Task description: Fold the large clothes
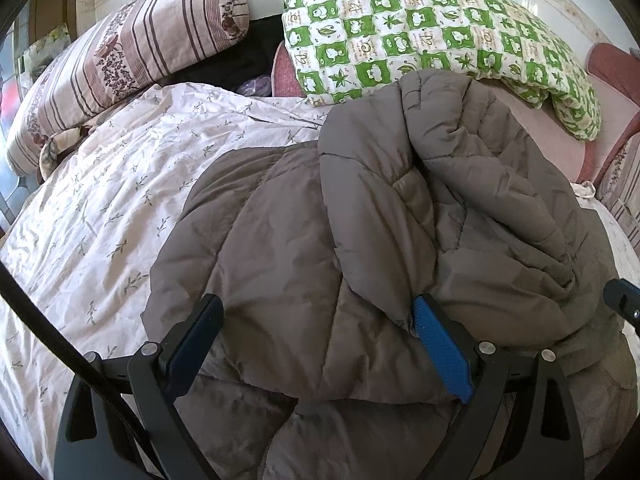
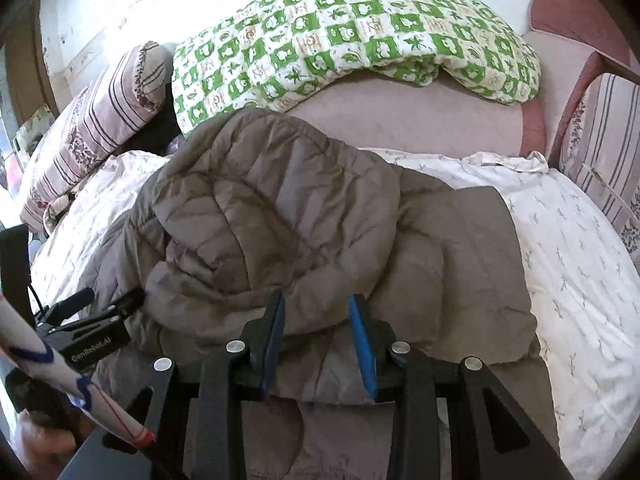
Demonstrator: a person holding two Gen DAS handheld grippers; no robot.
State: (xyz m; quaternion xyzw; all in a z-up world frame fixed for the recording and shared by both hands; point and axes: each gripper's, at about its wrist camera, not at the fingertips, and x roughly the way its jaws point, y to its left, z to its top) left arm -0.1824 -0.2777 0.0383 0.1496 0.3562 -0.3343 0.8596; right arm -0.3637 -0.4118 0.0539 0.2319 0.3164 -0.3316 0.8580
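Quilted grey-brown jacket [image 1: 320, 240], puffy, perhaps folded, on wrinkled bedsheet [image 1: 100, 220].

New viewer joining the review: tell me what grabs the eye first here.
A bulky grey-brown puffer jacket lies bunched on the floral sheet, filling the middle. Behind it sits a green-and-white checked quilt, with a striped pillow at left. Both grippers, left and right, hover open at its near edge.
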